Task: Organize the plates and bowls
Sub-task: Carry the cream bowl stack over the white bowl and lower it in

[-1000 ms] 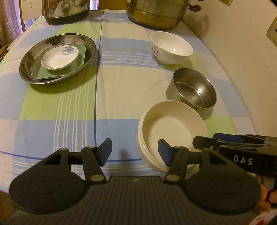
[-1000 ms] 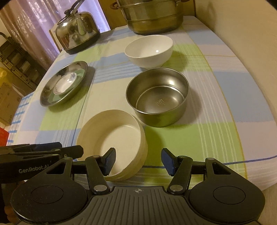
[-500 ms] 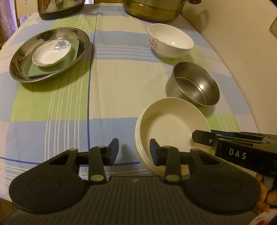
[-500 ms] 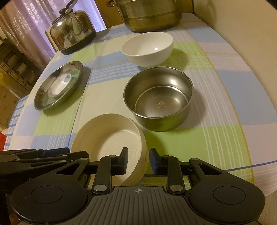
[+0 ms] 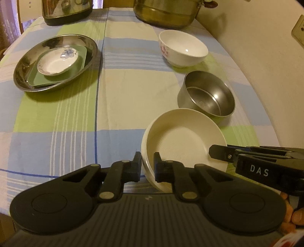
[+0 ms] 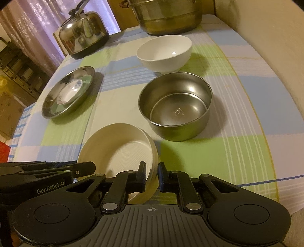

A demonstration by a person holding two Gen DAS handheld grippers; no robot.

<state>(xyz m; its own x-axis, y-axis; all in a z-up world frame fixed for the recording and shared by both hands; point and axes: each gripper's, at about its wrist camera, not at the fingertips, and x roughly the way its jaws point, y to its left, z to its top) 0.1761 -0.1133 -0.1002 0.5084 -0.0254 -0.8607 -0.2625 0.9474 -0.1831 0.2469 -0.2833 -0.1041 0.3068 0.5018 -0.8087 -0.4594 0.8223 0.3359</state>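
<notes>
Looked like somebody's home dining or kitchen table, not a lab. It was covered with a checked tablecloth [image 5: 117, 91] in blue, green and cream, pushed up against a plain wall [image 5: 266, 57] at 3 o'clock. A shiny steel kettle [image 6: 83, 36] sat at 11 o'clock and a big brass-coloured stockpot [image 6: 167, 17] at 12. Everyday crockery was spread around: a white china bowl [image 6: 165, 53], a steel bowl [image 6: 174, 106], a cream bowl [image 6: 117, 142] and a steel plate [image 6: 68, 91] with smaller dishes stacked in it. Purple curtains [image 6: 34, 28] hung at 10 o'clock, with dark shelving [image 6: 17, 70] below them.
</notes>
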